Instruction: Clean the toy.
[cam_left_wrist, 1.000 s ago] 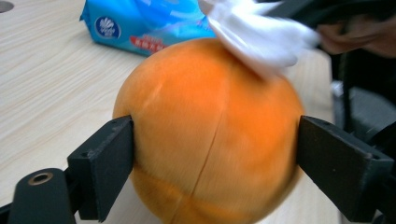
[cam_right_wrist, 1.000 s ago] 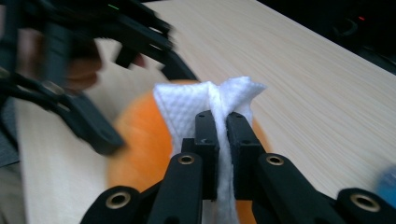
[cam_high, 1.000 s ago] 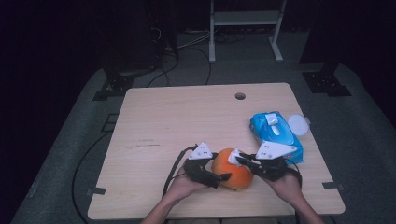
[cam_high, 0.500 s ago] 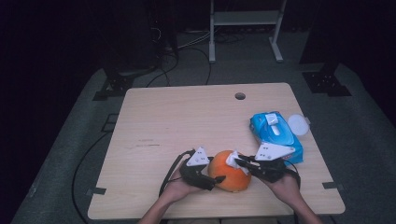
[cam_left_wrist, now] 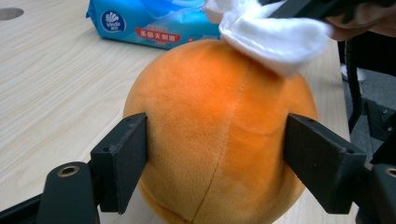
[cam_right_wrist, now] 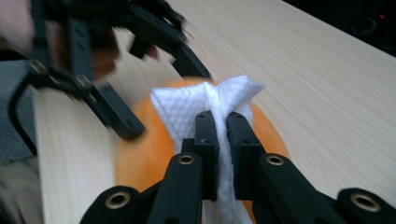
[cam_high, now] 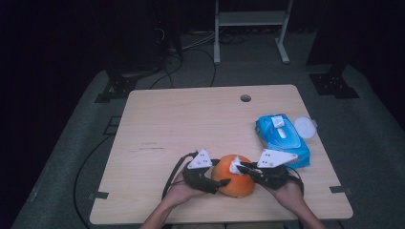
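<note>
An orange plush ball (cam_high: 234, 183) rests on the wooden table (cam_high: 191, 124) near its front edge. My left gripper (cam_high: 219, 174) clamps it from the left. In the left gripper view both black jaws press the sides of the ball (cam_left_wrist: 219, 126), so that gripper (cam_left_wrist: 217, 158) is shut on it. My right gripper (cam_high: 241, 167) comes in from the right, shut on a white wipe (cam_high: 235, 166) that lies on the ball's top. In the right gripper view the gripper (cam_right_wrist: 222, 122) pinches the folded wipe (cam_right_wrist: 205, 105) over the ball (cam_right_wrist: 140, 161).
A blue pack of wipes (cam_high: 282, 138) lies to the right of the ball, with a round white lid (cam_high: 304, 127) beside it at the table's right edge. A cable hole (cam_high: 245, 98) is at the far edge. A metal stand (cam_high: 250, 28) is on the floor beyond.
Both hands and the ball have shifted slightly toward the front edge. The right gripper has drawn the wipe leftward over the ball's top.
</note>
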A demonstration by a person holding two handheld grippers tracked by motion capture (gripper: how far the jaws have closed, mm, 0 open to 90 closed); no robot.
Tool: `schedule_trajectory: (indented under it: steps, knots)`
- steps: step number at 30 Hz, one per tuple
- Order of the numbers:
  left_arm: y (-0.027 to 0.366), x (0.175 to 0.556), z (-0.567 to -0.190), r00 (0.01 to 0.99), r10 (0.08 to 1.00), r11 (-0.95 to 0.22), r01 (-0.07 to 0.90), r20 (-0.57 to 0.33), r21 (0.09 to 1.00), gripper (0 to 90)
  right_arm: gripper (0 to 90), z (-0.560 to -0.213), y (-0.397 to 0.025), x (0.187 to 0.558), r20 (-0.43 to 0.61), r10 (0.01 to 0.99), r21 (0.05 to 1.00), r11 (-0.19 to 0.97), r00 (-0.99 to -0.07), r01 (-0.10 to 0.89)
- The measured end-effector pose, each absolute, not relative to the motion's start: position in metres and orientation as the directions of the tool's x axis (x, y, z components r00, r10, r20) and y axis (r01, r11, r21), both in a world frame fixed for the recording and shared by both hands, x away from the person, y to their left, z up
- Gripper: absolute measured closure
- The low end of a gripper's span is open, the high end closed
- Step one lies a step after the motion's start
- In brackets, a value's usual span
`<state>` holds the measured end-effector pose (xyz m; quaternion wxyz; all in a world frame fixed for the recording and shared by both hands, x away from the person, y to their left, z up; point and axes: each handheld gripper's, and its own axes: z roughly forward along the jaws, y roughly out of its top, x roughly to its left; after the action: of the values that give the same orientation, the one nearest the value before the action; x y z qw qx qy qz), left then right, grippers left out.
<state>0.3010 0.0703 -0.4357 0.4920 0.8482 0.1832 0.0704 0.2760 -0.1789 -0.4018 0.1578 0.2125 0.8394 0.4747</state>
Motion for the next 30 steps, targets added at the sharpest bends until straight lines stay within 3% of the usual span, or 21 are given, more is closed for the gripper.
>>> schedule_trajectory:
  steps: [6, 11, 13, 17, 22, 24, 30]
  knots:
    - [0.08, 0.303, -0.441, 0.919, 0.389, -0.497, 0.266, -0.062, 0.826, 24.1, 83.2, -0.402, -0.156, 0.28, -0.081, 0.46, 0.859, 0.483, -0.884, 0.173]
    - [0.083, 0.303, -0.443, 0.921, 0.383, -0.498, 0.273, -0.074, 0.823, 23.9, 83.2, -0.406, -0.176, 0.282, -0.071, 0.497, 0.857, 0.473, -0.865, 0.202]
    - [0.082, 0.304, -0.439, 0.922, 0.377, -0.485, 0.279, -0.089, 0.829, 19.9, 83.1, -0.409, -0.186, 0.281, -0.054, 0.514, 0.859, 0.461, -0.856, 0.222]
    - [0.074, 0.301, -0.43, 0.934, 0.354, -0.45, 0.213, -0.045, 0.867, 15.7, 83.2, -0.411, -0.196, 0.278, -0.037, 0.524, 0.865, 0.443, -0.851, 0.235]
    - [0.066, 0.3, -0.435, 0.93, 0.367, -0.501, 0.186, 0.012, 0.845, 17.5, 83.1, -0.408, -0.176, 0.275, -0.072, 0.482, 0.864, 0.468, -0.873, 0.187]
    - [0.073, 0.301, -0.439, 0.926, 0.378, -0.5, 0.203, 0.001, 0.842, 21.6, 83.2, -0.408, -0.172, 0.277, -0.081, 0.475, 0.865, 0.47, -0.876, 0.175]
    - [0.084, 0.305, -0.445, 0.921, 0.386, -0.49, 0.251, -0.051, 0.835, 22.4, 83.2, -0.411, -0.188, 0.278, -0.071, 0.513, 0.858, 0.469, -0.855, 0.21]
